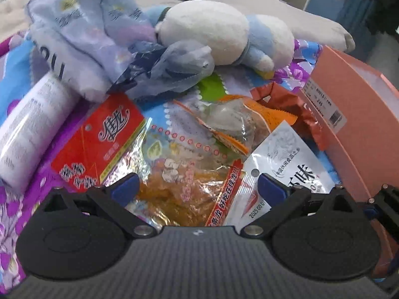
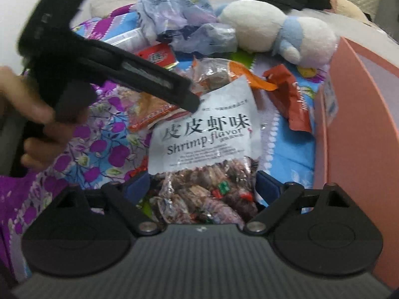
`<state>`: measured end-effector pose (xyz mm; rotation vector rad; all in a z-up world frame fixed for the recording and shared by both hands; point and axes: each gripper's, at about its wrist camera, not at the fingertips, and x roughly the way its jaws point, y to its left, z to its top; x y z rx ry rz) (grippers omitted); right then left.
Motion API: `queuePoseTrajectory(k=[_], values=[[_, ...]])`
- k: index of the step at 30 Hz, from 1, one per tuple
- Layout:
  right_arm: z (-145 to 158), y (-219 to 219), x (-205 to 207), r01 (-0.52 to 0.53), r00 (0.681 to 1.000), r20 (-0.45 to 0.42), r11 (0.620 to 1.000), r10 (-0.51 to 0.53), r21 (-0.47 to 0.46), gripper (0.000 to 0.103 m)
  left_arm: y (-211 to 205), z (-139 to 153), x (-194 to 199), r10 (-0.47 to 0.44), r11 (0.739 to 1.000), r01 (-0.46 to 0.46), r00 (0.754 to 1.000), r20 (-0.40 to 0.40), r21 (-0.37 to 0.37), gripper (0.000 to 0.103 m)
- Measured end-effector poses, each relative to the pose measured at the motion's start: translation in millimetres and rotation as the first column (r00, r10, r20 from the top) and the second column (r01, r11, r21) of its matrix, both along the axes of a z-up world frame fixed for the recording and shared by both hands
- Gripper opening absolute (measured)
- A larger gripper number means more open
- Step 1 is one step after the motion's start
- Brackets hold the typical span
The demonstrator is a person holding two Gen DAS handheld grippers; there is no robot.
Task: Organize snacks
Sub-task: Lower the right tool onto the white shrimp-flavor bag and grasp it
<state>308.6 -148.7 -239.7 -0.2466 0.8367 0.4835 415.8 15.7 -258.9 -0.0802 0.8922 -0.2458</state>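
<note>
Several snack packs lie on a purple and blue flowered cloth. A red and clear bag of yellow snacks [image 1: 139,159] lies between the fingers of my left gripper [image 1: 198,186], which is open just above it. A white shrimp flavor bag [image 2: 203,134] lies between the fingers of my right gripper [image 2: 203,186], which is open around its lower end; the bag also shows in the left wrist view [image 1: 286,159]. An orange-edged clear pack [image 1: 232,122] and a brown-red pack [image 1: 296,114] lie behind. The left gripper's body [image 2: 119,74] reaches in over the packs in the right wrist view.
A salmon-pink box [image 1: 359,114] stands at the right edge. A white and blue plush toy [image 1: 224,32], crumpled pale blue plastic bags [image 1: 104,37] and a white bottle [image 1: 30,129] lie at the back and left. The person's hand [image 2: 37,122] holds the left gripper.
</note>
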Motion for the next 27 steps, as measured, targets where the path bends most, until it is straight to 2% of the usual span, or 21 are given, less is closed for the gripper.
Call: queuePoseTrajectory(k=[3, 5, 7, 9, 11, 13, 17, 18, 24, 27], values=[[-3.5, -2.9, 4.7, -0.017, 0.999, -0.034, 0.999, 0.018, 0.032, 0.094, 7.6, -3.9, 4.9, 0.023, 0.999, -0.023, 1.0, -0.009, -0.031, 0.103], [-11.2, -0.4, 9.6, -0.038, 0.996, -0.085, 0.999, 0.038, 0.006, 0.098, 10.2, -7.4, 5.8, 0.047, 0.999, -0.047, 0.999, -0.013, -0.008, 0.103], [-14.5, 4.2, 3.7, -0.077, 0.996, -0.045, 0.996, 0.076, -0.034, 0.099, 11.1, -9.2, 5.6, 0.037, 0.999, -0.037, 0.999, -0.009, -0.004, 0.103], [-14.4, 4.6, 1.9, -0.076, 0.996, -0.038, 0.997, 0.075, -0.033, 0.098, 9.8, -8.0, 4.7, 0.034, 0.999, -0.034, 0.999, -0.003, 0.019, 0.097], [-13.3, 2.3, 2.1, -0.058, 0.998, -0.039, 0.998, 0.057, -0.021, 0.093, 9.8, -7.4, 2.7, 0.039, 0.998, -0.039, 0.999, 0.003, 0.041, 0.093], [-10.0, -0.3, 0.5, -0.038, 0.999, -0.036, 0.999, 0.038, -0.015, 0.081, 10.4, -7.5, -0.6, 0.033, 0.998, -0.033, 0.999, 0.01, 0.051, 0.091], [-5.3, -2.4, -4.6, -0.027, 0.999, -0.029, 0.999, 0.026, -0.032, 0.069, 9.3, -6.8, -6.4, 0.036, 0.996, -0.037, 0.999, 0.018, 0.079, 0.08], [-3.9, -2.4, -7.0, -0.025, 0.999, -0.026, 0.999, 0.024, -0.039, 0.062, 9.3, -6.7, -8.0, 0.032, 0.996, -0.034, 0.999, 0.018, 0.084, 0.078], [4.6, -15.9, -17.0, 0.042, 0.999, -0.012, 0.998, -0.043, -0.038, 0.058, 10.9, -7.4, -16.7, 0.017, 0.995, -0.018, 1.0, 0.017, 0.096, 0.067], [7.5, -23.4, -22.4, 0.073, 0.997, -0.013, 0.997, -0.073, -0.023, 0.058, 15.9, -6.3, -20.8, 0.028, 0.998, -0.028, 1.0, 0.002, 0.064, 0.06]])
